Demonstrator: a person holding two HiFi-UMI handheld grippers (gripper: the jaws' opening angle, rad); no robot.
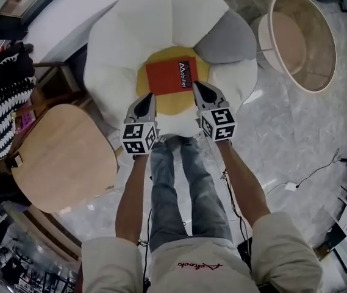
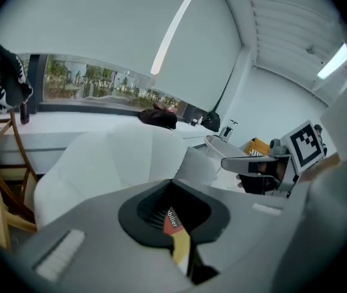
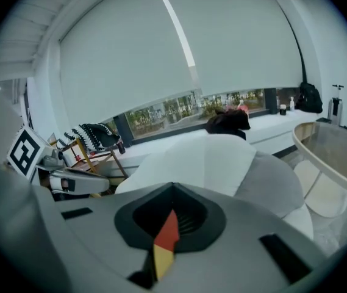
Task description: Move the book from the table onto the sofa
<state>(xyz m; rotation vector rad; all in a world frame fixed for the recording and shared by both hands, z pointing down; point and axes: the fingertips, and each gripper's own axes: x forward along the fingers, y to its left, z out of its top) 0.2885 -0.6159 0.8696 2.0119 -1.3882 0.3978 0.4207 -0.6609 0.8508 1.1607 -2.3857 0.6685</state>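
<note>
The left gripper (image 1: 149,99) and right gripper (image 1: 199,89) both have their jaws pressed together and carry nothing. Each gripper view shows only a sliver of red and yellow through the slit. The red book (image 1: 172,75) lies flat at 12 o'clock from the tips, on the yellow centre cushion (image 1: 174,107) of the white flower-shaped sofa (image 1: 115,47). Its near corners are just beside the two tips. The placing looks done. The remaining risk, as I judge it, is a closed tip snagging a near corner at 7 or 5 o'clock. That could drag the book off the soft cushion toward the floor. The round wooden table (image 1: 57,157) stands at 8 o'clock of the sofa.
</note>
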